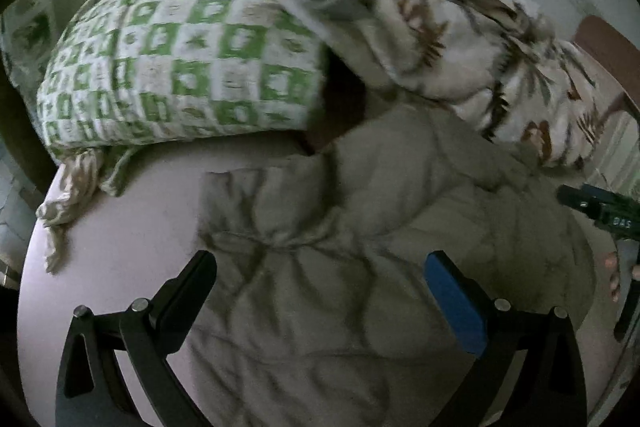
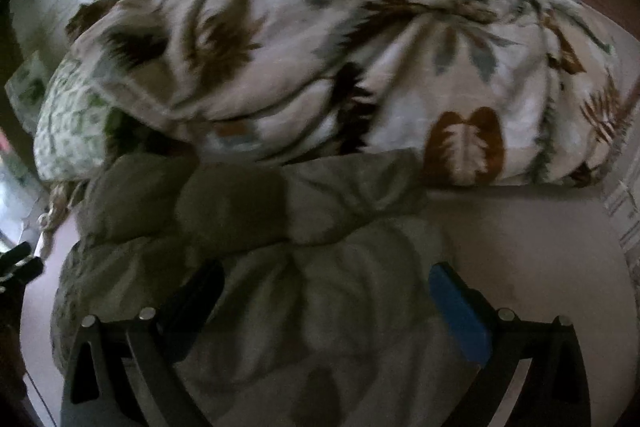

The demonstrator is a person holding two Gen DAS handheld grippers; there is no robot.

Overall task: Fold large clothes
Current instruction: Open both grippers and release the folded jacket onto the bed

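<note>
The only lettering that shows sits on the dark green-black gripper body [image 1: 604, 213] at the right edge of the left wrist view: small pale characters on its near face, roughly "DAS", though too blurred to be sure of. The green-and-white checked cushion [image 1: 180, 67] at the far left carries small printed motifs in its squares, not letters. Nothing readable appears in the right wrist view.

The grey quilted garment [image 1: 340, 267] runs off the near edge, the leaf-print blanket [image 2: 340, 67] hides the green checked pillow's [image 1: 180, 59] right end, and motion blur softens both.
</note>
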